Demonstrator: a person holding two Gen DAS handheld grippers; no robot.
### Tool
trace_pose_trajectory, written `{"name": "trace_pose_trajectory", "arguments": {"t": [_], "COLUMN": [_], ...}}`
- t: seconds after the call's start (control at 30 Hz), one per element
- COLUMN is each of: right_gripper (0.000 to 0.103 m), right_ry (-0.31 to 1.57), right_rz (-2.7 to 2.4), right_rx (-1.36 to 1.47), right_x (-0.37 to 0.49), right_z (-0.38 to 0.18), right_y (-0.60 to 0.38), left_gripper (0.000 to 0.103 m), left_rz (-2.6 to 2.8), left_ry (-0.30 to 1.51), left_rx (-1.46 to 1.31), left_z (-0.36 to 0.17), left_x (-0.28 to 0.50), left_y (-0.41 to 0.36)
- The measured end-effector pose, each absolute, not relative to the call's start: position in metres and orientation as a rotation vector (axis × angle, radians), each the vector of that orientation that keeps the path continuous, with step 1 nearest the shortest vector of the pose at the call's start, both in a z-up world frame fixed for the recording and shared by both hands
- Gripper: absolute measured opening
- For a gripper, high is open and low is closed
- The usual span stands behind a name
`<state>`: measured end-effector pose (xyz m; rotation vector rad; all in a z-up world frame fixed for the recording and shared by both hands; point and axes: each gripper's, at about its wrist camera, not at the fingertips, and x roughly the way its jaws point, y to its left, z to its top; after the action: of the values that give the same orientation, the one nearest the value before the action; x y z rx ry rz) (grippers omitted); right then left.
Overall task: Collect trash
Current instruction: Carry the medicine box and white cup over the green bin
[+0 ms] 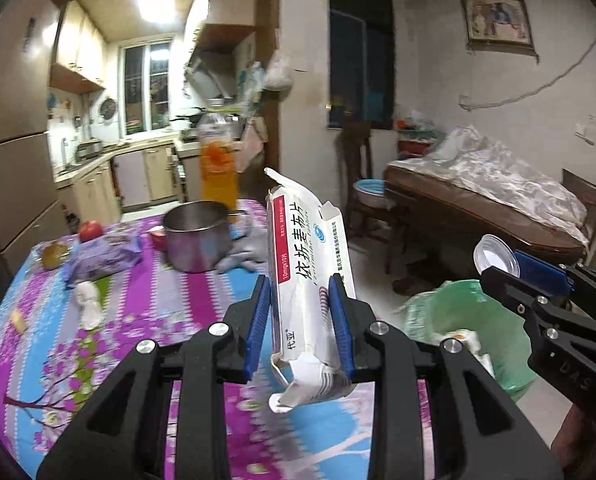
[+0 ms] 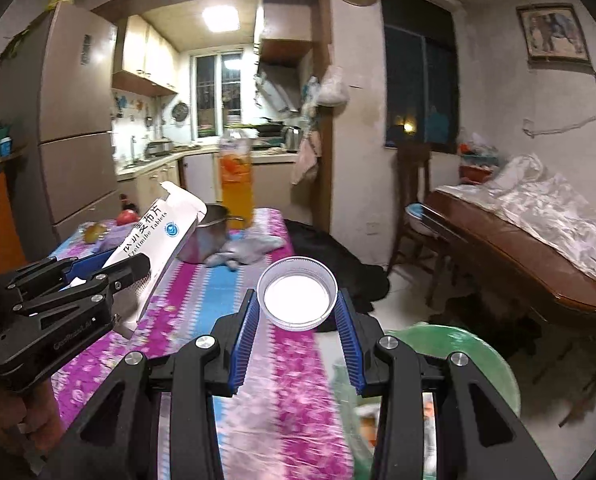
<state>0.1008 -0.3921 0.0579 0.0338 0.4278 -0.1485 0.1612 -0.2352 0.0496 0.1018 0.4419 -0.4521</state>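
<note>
I've got the medicine box point(image 1: 312, 280) clamped in the left gripper point(image 1: 301, 320), jaws squeezing its two long sides just below the middle, lifted off the desk point(image 1: 137, 320). Its long axis runs roughly upright, leaning a bit away from me; torn open flap points up, crumpled end hangs below the jaws. The right gripper point(image 2: 296, 330) has its jaws closed on a white bottle cap point(image 2: 297, 298), held by the rim, hollow side facing the camera. The green-lined bin point(image 1: 470, 328) sits off the desk's right edge, just beyond both loads.

My read: next is the drop. I'd swing the box over the bin's mouth, tip the long axis down so the crumpled end leads, then part the jaws. Same for the cap, and keep the two grippers apart over the opening. More litter, a crumpled tissue point(image 1: 87, 308), waits on the desk near the pot point(image 1: 197, 236).
</note>
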Motion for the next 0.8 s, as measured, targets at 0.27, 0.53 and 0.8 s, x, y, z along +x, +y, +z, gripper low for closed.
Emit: {"name": "trace_pose_trajectory", "arguments": {"t": [0.27,0.53,0.8], "right_gripper": [0.040,0.040,0.040], "right_ry": [0.505,0.671,0.898], "right_rz": [-0.246,-0.295,-0.259], "right_rx": [0.079,0.146,0.189], "right_x": [0.087,0.092,0.122], "right_z": [0.056,0.038,-0.009], "right_y": [-0.473,-0.566,-0.625], "left_gripper": [0.029,0.029,0.029], "left_rz": [-0.598,-0.711,-0.771], "left_ry": [0.502,0.652,0.809], "left_rx": [0.149,0.203,0.252], "left_z": [0.041,0.014,-0.012], "left_x": [0.152,0.156,0.165], "left_y": [-0.311,-0.383,-0.433]}}
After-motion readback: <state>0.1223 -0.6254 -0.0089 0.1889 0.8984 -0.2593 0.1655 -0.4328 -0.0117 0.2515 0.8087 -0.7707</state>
